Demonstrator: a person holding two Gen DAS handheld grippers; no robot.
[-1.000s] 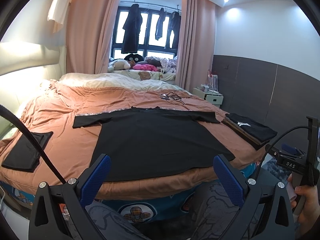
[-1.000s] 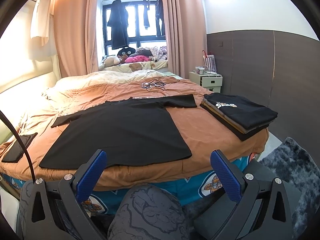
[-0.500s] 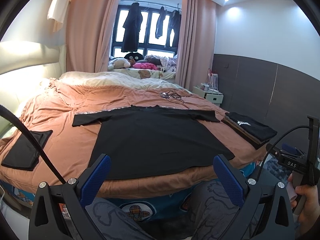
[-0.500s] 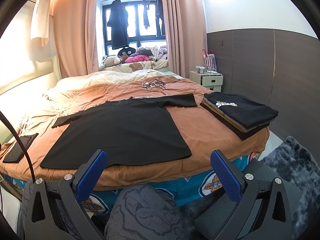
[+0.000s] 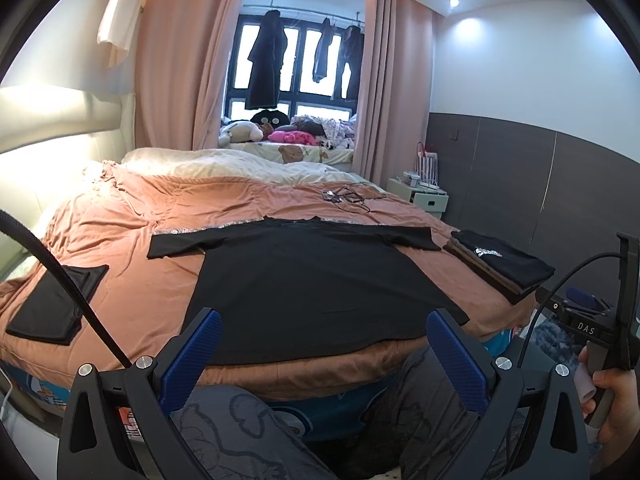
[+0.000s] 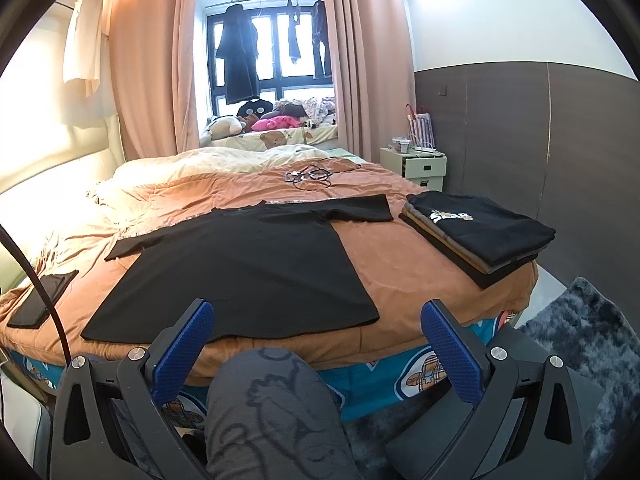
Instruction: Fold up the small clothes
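Left wrist view: black T-shirt (image 5: 316, 284) lies flat on the bed (image 5: 120, 208), beside the folded stack (image 5: 504, 264). Both grippers — left gripper (image 5: 323, 354), right gripper (image 6: 318, 342) — hover empty, jaws apart; pinching both hem corners evenly should fold it best.

My view: bed (image 6: 400, 248) in orange cover fills mid-frame. Black T-shirt (image 6: 240, 264) flat at centre; folded stack (image 6: 480, 232) right; dark folded piece (image 6: 40, 296) far left; cables (image 6: 312, 174) upper centre.

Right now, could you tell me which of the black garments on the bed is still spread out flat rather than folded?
The black T-shirt in the middle, sleeves out; the stack of folded shirts and the small black piece are folded.
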